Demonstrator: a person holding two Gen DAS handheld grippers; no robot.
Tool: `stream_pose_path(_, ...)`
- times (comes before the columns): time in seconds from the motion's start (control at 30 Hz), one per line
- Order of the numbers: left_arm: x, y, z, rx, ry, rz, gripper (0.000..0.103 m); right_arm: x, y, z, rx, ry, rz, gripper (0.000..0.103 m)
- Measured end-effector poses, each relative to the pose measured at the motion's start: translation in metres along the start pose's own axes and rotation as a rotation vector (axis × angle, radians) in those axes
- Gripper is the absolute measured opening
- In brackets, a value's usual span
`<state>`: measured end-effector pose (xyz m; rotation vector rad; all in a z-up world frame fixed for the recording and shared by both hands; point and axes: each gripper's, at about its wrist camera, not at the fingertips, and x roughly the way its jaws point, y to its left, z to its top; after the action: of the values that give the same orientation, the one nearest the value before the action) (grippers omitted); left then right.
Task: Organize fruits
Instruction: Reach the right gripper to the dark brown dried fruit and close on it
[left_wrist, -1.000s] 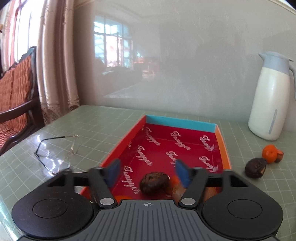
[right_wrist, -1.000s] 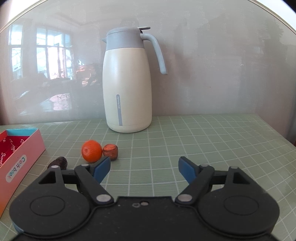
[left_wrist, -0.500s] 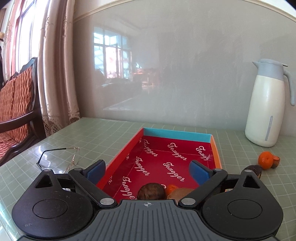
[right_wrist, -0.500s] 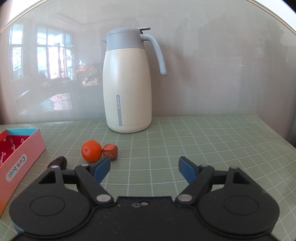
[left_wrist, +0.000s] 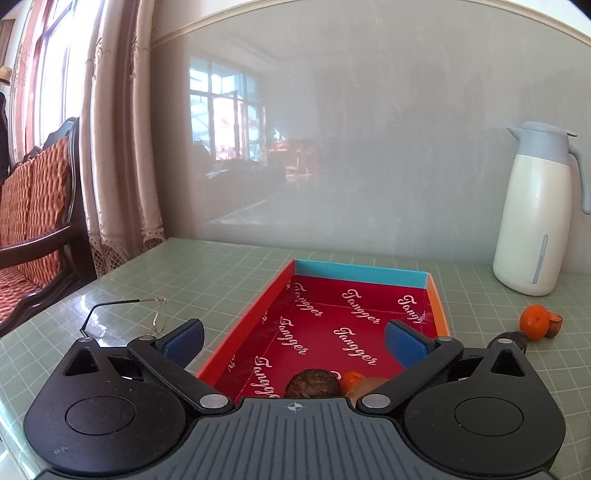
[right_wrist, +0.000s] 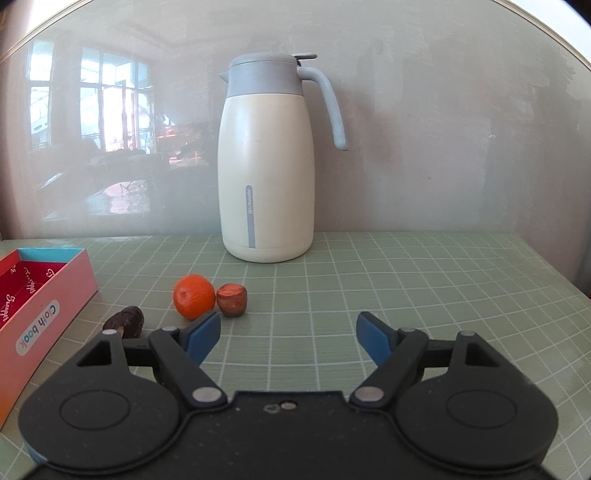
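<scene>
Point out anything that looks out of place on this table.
A pair of glasses lies on the table left of the box. Three fruits sit outside the box: an orange, a brown fruit, a dark one.

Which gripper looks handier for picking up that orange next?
The right gripper, probably: it is open and empty, with the orange just ahead on the table. The left gripper, jaws opening, hangs over the red box.

A cream jug (right_wrist: 266, 173) stands on the green gridded table (right_wrist: 406, 280), with wire-framed glasses (left_wrist: 147, 314) lying well apart.
</scene>
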<state>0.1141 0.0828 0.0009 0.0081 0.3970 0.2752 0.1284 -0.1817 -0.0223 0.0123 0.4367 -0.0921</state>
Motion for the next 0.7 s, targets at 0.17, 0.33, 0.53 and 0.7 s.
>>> stream_pose_path(0.17,0.001,0.004,-0.001,-0.004,0.007,0.004,0.103,0.001,0.009,0.000,-0.012,0.000,0.014,0.081)
stream_pose_path(0.33,0.002,0.009,-0.002,-0.005,0.006,0.008,0.103,0.002,0.024,-0.001,-0.044,-0.003,0.035,0.081)
stream_pose_path(0.53,0.003,0.020,-0.004,-0.014,0.010,0.022,0.103,0.004,0.041,-0.001,-0.064,-0.005,0.066,0.081)
stream_pose_path(0.7,0.004,0.034,-0.005,-0.016,0.016,0.042,0.103,0.009,0.060,-0.002,-0.090,0.000,0.096,0.081)
